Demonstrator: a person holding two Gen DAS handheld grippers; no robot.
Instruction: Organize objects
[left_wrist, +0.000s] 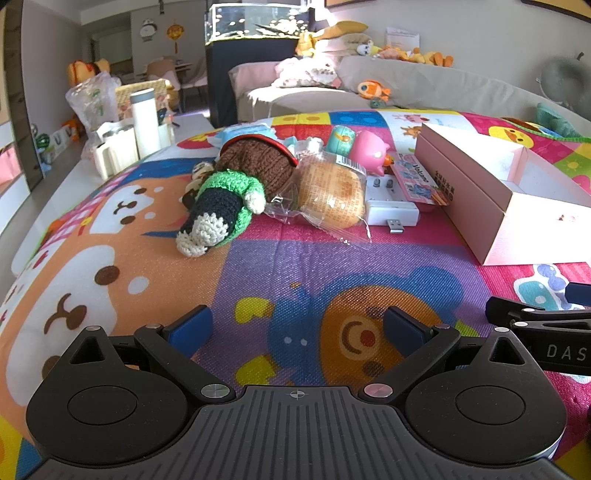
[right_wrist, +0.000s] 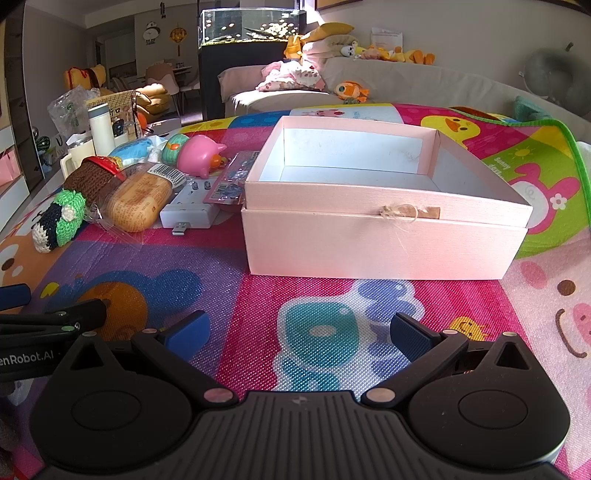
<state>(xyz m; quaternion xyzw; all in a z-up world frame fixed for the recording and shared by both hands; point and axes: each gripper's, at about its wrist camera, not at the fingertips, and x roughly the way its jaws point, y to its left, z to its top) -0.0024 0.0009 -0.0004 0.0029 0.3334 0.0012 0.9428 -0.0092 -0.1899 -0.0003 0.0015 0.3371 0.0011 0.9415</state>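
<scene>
Both grippers open, nothing held.
Your left gripper (left_wrist: 297, 330) and right gripper (right_wrist: 297, 334) gape empty; the wrapped bread (left_wrist: 330, 194) at twelve o'clock may slip in its slick film.

Daylit living room, pale walls. Long beige fabric sofa (right_wrist: 424, 79) at back, strewn with plush toys. Glass aquarium on dark cabinet (right_wrist: 243, 55) beside it. Round wall clock (right_wrist: 150, 31) far left.
</scene>
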